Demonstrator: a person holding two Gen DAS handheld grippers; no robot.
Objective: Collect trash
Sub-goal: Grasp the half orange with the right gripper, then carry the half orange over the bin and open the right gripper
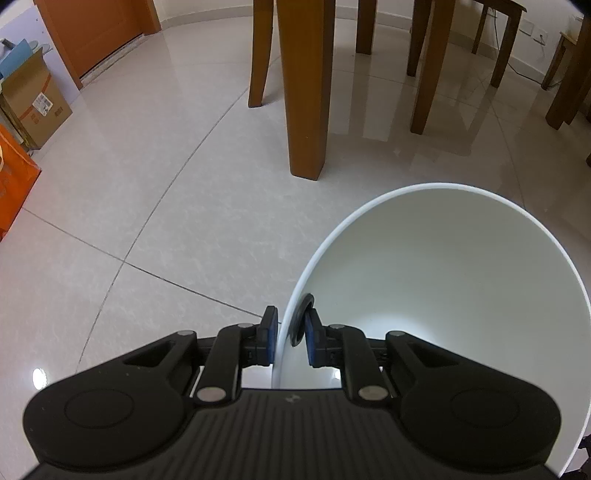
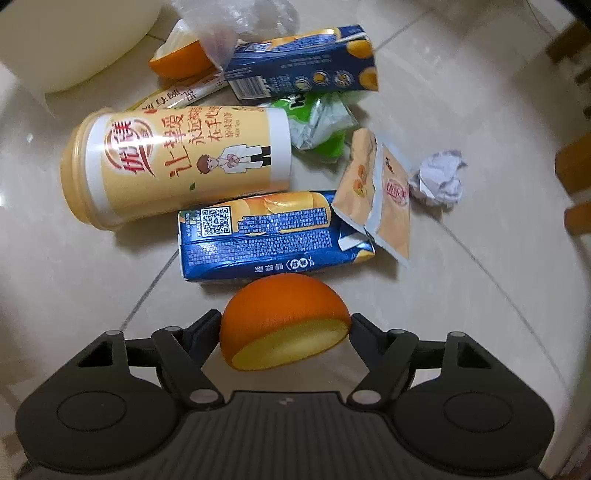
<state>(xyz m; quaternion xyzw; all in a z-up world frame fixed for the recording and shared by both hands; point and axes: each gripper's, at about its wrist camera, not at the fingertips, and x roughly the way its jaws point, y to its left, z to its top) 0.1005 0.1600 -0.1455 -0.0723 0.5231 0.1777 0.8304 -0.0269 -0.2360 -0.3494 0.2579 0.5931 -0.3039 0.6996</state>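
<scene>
In the left wrist view my left gripper (image 1: 289, 341) is shut on the rim of a white bin (image 1: 443, 288), one finger outside the wall and one inside. The bin tilts toward the camera and its inside looks bare. In the right wrist view my right gripper (image 2: 285, 326) is shut on an orange half-peel (image 2: 284, 321), held just above the floor. Beyond it lie a blue juice carton (image 2: 266, 236), a yellow milk-tea cup (image 2: 173, 162) on its side, a second blue carton (image 2: 303, 62), a torn orange sachet (image 2: 380, 192), a green wrapper (image 2: 321, 125), a crumpled paper ball (image 2: 439, 179) and another orange peel (image 2: 181, 59).
Wooden table and chair legs (image 1: 304, 92) stand on the tiled floor beyond the bin. A cardboard box (image 1: 33, 99) and an orange bag (image 1: 13, 184) sit at the left. Clear plastic film (image 2: 232, 22) lies at the far end of the pile, beside the bin's white side (image 2: 66, 40).
</scene>
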